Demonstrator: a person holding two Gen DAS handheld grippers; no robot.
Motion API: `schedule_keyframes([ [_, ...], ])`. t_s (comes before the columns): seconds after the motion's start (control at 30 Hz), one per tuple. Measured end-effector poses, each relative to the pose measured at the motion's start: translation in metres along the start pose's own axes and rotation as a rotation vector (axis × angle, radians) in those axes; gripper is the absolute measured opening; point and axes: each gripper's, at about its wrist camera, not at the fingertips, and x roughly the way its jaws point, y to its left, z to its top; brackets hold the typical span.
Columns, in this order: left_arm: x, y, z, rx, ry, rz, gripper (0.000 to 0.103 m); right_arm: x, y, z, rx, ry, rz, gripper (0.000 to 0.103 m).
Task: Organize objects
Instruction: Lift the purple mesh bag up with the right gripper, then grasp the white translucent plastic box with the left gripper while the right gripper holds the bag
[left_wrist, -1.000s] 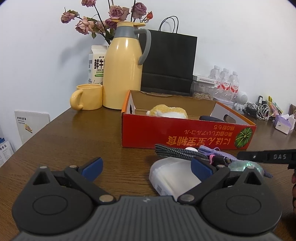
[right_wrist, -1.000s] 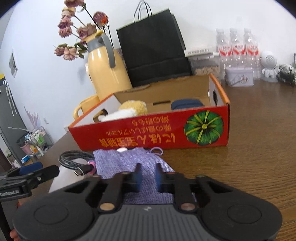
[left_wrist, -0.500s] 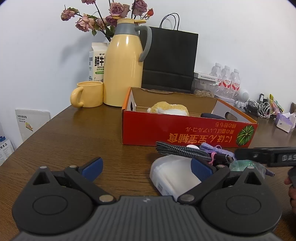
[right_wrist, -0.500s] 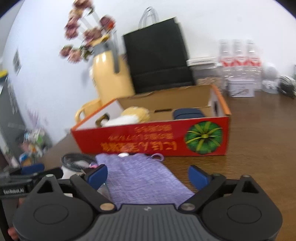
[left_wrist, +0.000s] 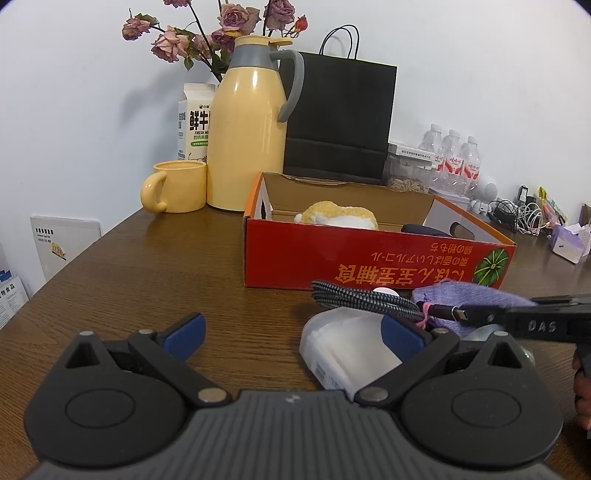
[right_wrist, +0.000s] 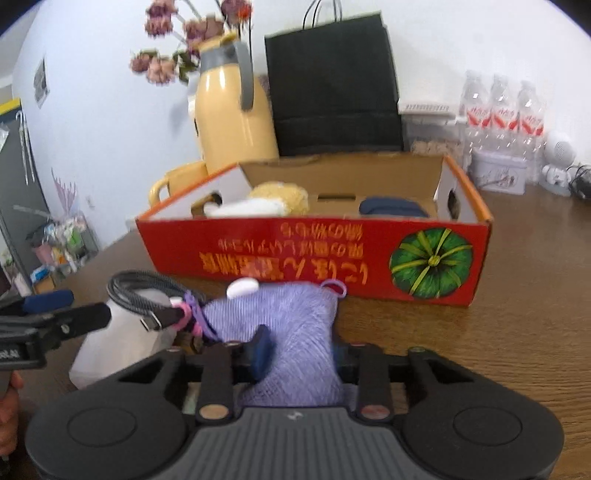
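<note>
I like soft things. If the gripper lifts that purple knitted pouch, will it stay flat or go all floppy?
Probably floppy: the purple pouch already bunches where the right gripper has just been closing its jaws on it. It looks light, being thin knit. Its drawstring seems tangled near the braided cable, so that might get dragged along.

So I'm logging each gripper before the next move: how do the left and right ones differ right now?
The left gripper stands wide open over bare table, gripping nothing; the right gripper has just been closing and pinches the purple pouch. The left's blue pads are far apart; the right's press into the cloth. Both point at the red box.
</note>
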Motion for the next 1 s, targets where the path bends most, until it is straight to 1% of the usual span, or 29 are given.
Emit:
schedule_keyframes([
  [0.03,0.000,0.000,0.000,0.000,0.000,0.000,0.103,-0.002,0.000,0.000,0.005,-0.018,-0.005,0.024],
  [0.07,0.000,0.000,0.000,0.000,0.001,0.000,0.103,-0.007,-0.002,0.000,0.012,-0.041,-0.010,0.020],
  [0.1,0.000,0.000,0.000,-0.001,0.000,0.001,0.103,-0.011,-0.003,0.001,0.018,-0.063,-0.012,0.014],
  [0.17,0.000,0.000,0.000,-0.002,0.004,0.001,0.103,-0.018,-0.004,0.001,0.027,-0.100,-0.013,0.009],
  [0.3,0.002,0.001,0.000,-0.007,0.015,0.001,0.103,-0.035,-0.005,0.001,0.042,-0.168,-0.009,0.006],
  [0.43,0.003,0.001,-0.001,-0.010,0.022,-0.003,0.103,-0.053,-0.009,0.000,0.069,-0.245,-0.011,0.006],
  [0.73,0.001,-0.006,-0.002,0.000,0.030,-0.021,0.103,-0.064,-0.013,-0.003,0.087,-0.288,-0.014,0.006],
  [0.87,0.001,-0.020,-0.001,0.000,0.059,-0.042,0.103,-0.065,-0.015,-0.004,0.096,-0.294,-0.018,0.006],
  [0.93,0.004,-0.029,0.000,-0.002,0.078,-0.034,0.103,-0.065,-0.016,-0.004,0.098,-0.295,-0.020,0.006],
  [1.0,0.011,-0.038,0.001,-0.007,0.107,-0.005,0.103,-0.065,-0.015,-0.004,0.096,-0.296,-0.021,0.006],
])
